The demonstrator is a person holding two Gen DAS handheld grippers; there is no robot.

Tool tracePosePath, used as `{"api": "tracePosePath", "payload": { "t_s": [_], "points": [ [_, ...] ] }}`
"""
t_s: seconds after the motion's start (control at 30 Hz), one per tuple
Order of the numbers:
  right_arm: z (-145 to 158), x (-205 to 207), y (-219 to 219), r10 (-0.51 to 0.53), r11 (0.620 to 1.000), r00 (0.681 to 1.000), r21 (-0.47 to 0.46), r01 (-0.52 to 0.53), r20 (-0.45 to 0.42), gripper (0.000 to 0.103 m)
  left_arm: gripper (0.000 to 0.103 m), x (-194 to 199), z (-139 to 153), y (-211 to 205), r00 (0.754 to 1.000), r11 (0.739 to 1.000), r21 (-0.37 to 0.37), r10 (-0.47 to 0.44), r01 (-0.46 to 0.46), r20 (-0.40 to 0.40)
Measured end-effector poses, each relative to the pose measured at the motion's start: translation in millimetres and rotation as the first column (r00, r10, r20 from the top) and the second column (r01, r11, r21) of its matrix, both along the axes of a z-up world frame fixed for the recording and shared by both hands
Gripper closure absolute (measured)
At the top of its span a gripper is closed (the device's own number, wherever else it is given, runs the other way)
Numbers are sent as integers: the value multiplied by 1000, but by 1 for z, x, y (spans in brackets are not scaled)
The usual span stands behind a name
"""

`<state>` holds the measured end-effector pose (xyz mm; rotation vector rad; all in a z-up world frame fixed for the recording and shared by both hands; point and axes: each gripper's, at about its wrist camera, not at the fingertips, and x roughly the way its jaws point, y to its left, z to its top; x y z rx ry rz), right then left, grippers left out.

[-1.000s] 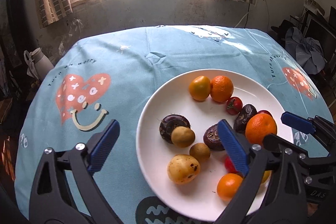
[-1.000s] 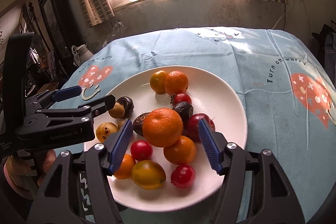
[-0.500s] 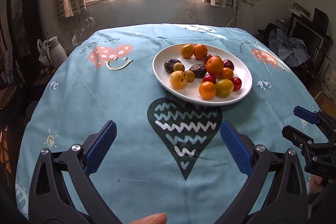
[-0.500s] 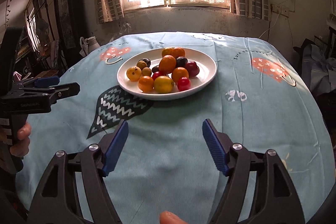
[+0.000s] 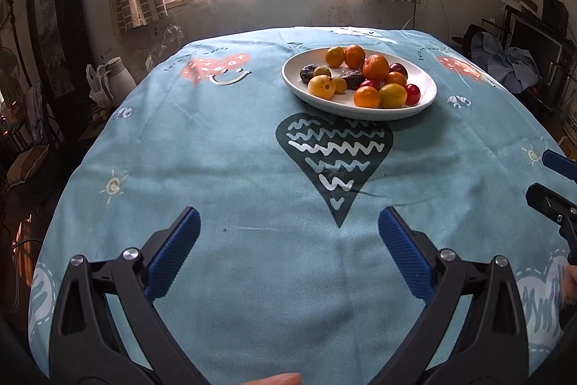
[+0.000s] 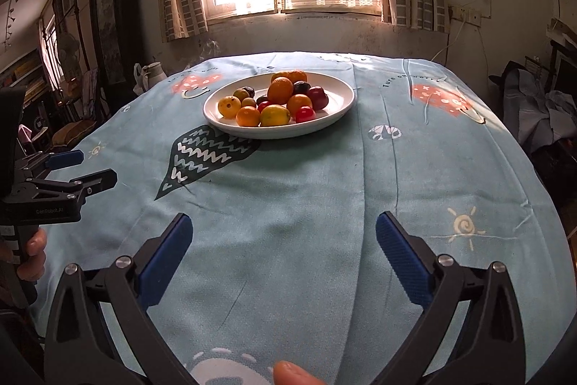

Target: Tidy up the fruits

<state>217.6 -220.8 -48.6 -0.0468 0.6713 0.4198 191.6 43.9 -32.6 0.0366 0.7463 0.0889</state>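
The fruits (image 6: 277, 100) sit heaped together on a white plate (image 6: 335, 116) toward the far side of the tabletop (image 6: 324, 204), which is draped in a blue printed cloth. Well short of the plate, the left tool (image 5: 288, 233) is spread wide and empty, while the right tool (image 6: 283, 237) is opening with nothing between its jaws.

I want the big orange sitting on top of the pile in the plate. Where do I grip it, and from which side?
Grip the big orange across its widest middle, coming down from above. It rides highest on the pile in the white plate, so its top and flanks look free, while dark fruit and another orange crowd its base. The right gripper, jaws opening with nothing between them, seems the better placed.
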Motion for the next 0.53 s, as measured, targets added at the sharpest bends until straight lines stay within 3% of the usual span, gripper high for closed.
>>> {"api": "tracePosePath", "payload": {
  "t_s": [0.53],
  "points": [
    [-11,5,1,-6,1000,1000,-13,6,-31,1,2,9,-15,5,1000,998,-67,-17,16,-12]
  ]
}}
